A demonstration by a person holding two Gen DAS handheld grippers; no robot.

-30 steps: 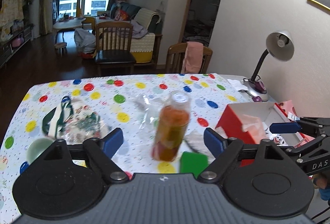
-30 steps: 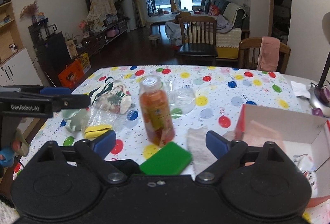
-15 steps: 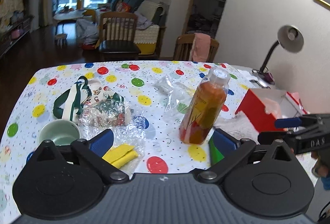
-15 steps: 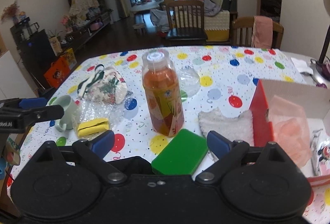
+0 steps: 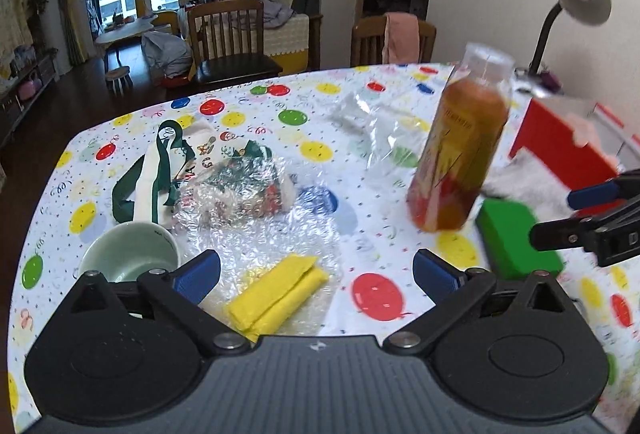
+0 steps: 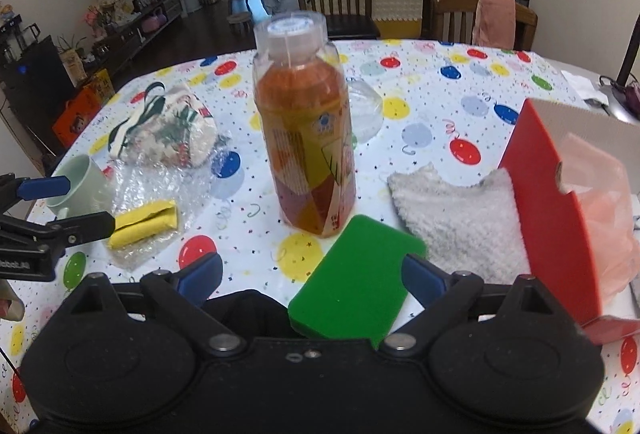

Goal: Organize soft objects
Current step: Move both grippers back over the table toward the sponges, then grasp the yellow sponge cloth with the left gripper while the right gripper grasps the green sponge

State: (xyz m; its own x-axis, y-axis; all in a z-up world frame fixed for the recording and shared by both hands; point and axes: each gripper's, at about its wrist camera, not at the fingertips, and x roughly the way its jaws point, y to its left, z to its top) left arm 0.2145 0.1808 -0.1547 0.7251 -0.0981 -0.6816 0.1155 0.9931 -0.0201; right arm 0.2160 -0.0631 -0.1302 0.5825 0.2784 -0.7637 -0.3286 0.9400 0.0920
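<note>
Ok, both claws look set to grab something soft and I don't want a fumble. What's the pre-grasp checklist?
1. Left claw open: ok, nothing between its blue pads.
2. Yellow cloth lined up ahead of left claw: ok, on bubble wrap.
3. Right claw open: ok.
4. Green sponge between right claw's fingers: ok, pads not yet touching.
5. Bottle clear of the sponge: not ok, standing right behind it.
6. Red box has room: cannot tell.
</note>
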